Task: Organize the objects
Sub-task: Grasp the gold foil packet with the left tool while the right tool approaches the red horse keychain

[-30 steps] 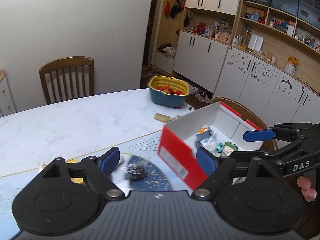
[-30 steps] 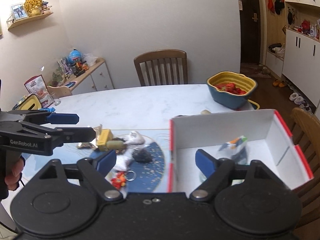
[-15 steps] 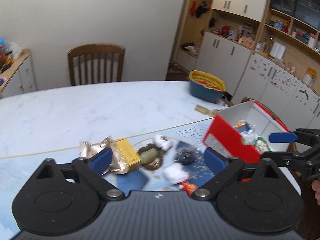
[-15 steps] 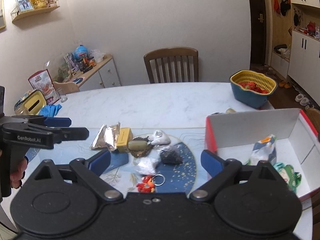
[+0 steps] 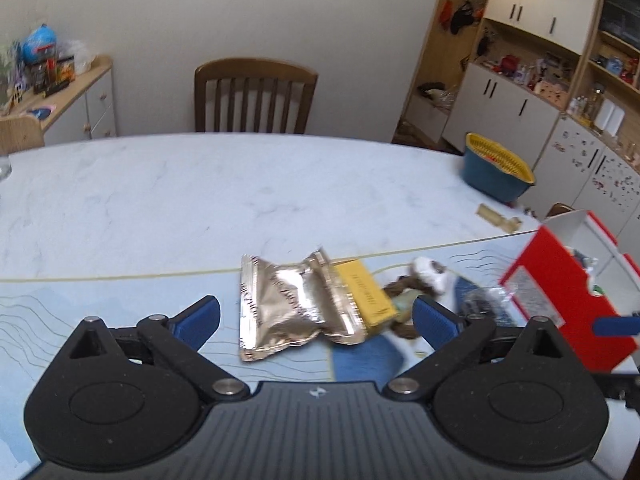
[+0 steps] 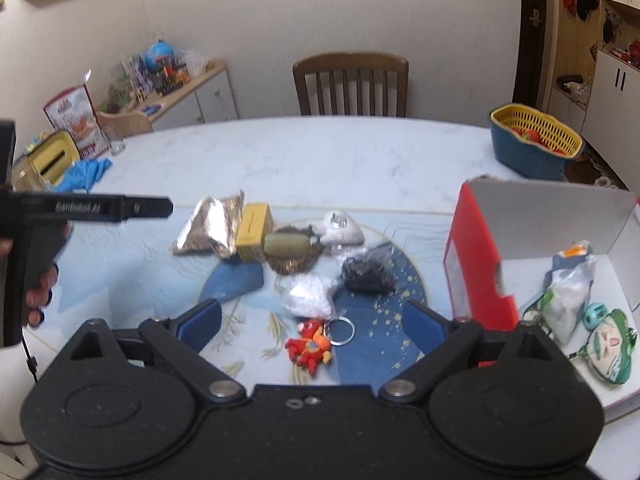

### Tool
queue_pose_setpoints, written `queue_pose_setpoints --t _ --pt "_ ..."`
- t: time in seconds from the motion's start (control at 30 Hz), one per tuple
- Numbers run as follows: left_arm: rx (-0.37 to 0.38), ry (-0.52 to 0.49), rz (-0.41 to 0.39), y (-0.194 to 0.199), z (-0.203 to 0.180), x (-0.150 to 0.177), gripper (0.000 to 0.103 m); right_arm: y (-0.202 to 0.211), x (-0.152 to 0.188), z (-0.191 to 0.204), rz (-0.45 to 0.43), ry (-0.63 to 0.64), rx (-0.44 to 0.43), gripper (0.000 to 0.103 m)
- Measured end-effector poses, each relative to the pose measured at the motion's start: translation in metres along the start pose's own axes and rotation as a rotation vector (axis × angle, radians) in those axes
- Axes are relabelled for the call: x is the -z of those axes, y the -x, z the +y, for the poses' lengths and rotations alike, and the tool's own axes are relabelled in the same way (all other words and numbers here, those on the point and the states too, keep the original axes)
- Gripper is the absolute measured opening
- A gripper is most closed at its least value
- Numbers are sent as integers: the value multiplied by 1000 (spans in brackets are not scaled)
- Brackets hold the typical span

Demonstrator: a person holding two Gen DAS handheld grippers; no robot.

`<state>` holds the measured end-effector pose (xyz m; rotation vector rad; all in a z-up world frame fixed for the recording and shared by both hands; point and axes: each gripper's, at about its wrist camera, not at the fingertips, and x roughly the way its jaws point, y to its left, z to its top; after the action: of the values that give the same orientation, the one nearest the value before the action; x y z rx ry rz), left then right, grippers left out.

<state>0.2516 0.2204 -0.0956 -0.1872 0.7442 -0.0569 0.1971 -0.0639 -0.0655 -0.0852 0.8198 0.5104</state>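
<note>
The left tool [image 5: 316,316] stands wide open above the crumpled silver foil pouch [image 5: 288,306], which lies flat on the pale blue patterned mat [image 5: 100,320] on the white marble bench [image 5: 200,200]; its blue pads are clear of the pouch and it holds nothing. A small yellow box [image 5: 366,294] touches the pouch's right edge. The right tool [image 6: 312,322] is likewise wide open and empty, hovering over a red toy keychain with a metal ring [image 6: 310,344]. Just beyond the keychain lie a clear bag of white bits [image 6: 310,294] and a bag of black bits [image 6: 366,274]. At the right stands an open red-and-white cardboard box [image 6: 480,240], already holding a plastic packet [image 6: 570,288] and a green-haired plush face [image 6: 610,346].
</note>
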Motion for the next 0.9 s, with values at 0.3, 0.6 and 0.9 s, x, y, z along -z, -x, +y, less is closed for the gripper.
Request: queue_pose_setpoints --t 0.3,0.6,0.9 --pt "-32 50 68 -46 22 -2 103 -40 16 3 90 4 22 95" --pt "-23 39 106 -80 21 -7 103 -64 23 7 153 25 20 89" --pt "-10 73 149 -104 29 -6 103 -81 26 10 177 59 33 77"
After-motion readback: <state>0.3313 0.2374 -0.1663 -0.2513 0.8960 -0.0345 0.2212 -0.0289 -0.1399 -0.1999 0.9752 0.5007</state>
